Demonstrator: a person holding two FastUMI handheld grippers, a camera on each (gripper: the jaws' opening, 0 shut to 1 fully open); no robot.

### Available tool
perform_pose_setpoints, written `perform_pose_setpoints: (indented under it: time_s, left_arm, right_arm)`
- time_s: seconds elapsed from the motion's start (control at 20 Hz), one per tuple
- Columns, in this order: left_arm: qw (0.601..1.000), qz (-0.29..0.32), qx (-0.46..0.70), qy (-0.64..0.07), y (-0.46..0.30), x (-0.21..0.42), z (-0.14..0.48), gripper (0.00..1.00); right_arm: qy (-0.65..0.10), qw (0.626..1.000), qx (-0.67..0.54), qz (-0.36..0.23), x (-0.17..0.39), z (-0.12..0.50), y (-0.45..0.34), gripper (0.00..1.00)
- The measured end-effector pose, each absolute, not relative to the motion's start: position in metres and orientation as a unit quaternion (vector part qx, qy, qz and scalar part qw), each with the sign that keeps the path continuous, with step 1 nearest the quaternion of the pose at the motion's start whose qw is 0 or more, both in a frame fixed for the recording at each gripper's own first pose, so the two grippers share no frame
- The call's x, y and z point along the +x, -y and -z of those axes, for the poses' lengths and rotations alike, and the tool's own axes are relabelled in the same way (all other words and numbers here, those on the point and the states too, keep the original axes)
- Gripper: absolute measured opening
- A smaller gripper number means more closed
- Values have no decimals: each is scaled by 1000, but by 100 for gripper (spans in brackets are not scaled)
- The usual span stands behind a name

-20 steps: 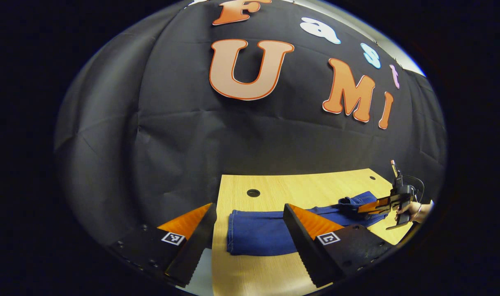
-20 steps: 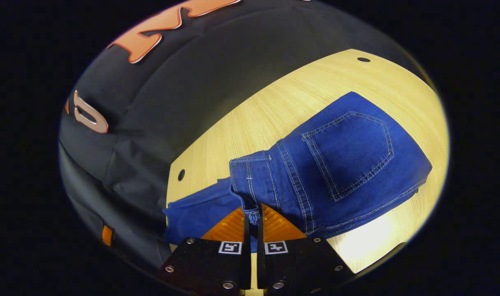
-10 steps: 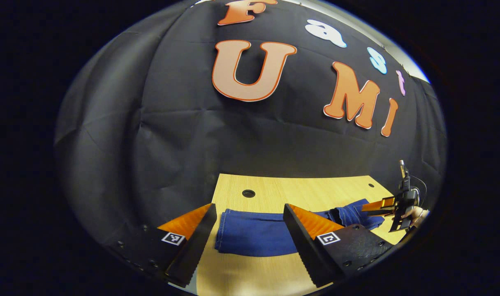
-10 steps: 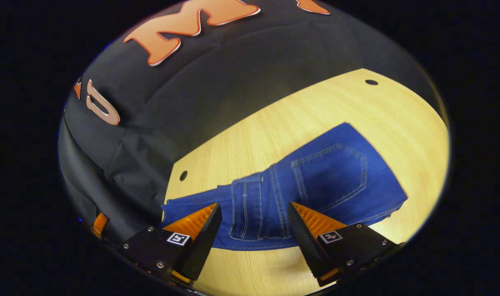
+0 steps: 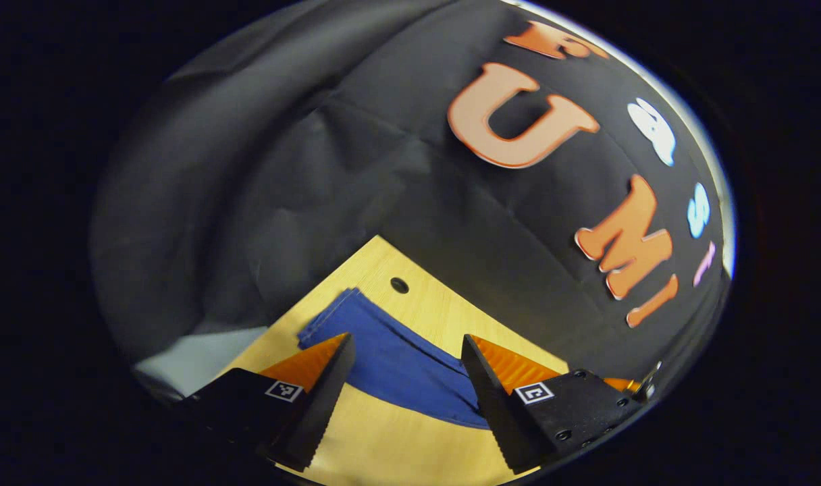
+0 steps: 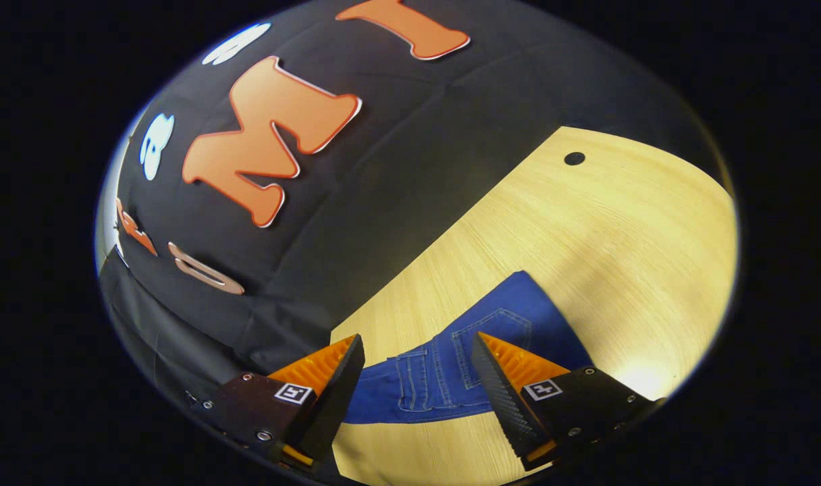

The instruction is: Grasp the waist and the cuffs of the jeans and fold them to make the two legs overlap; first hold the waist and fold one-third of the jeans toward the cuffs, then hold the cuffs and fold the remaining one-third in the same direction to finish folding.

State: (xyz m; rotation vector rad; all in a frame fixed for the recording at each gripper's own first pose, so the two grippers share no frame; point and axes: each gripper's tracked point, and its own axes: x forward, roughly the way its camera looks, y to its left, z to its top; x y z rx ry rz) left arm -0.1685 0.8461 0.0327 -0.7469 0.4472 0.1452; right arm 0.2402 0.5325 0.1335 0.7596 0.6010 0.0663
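In the left gripper view the left gripper (image 5: 402, 368) is released above the jeans (image 5: 397, 358), which lie flat on the desk (image 5: 397, 445), and in the right gripper view the right gripper (image 6: 417, 370), likewise released, hovers above their pocket end, apparently between grasps.

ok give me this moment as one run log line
left gripper: open, off cloth | right gripper: open, off cloth | jeans: flat on table, pocket up | fold: legs overlapped, thirds not visibly started
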Motion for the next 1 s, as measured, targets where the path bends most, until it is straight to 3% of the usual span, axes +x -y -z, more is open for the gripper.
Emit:
perform_pose_setpoints:
  time_s: [0.3, 0.55, 0.7, 0.85, 1.0]
  left_arm:
    - [828, -190, -447, -281, -870, -165, 69, 98]
    - [784, -214, -476, -337, -876, -147, 128, 98]
    - [775, -229, -449, -382, -874, -143, 154, 99]
    - [786, -235, -424, -384, -877, -128, 154, 94]
    - [797, -203, -406, -399, -862, -97, 152, 96]
  right_arm:
    - [-312, 871, 379, -7, 223, -114, -490, 98]
    - [-313, 867, 388, 20, 218, -115, -465, 98]
    - [-316, 853, 415, 33, 216, -122, -464, 98]
    - [-314, 841, 439, 29, 216, -129, -472, 98]
    - [-324, 838, 438, 30, 213, -122, -478, 98]
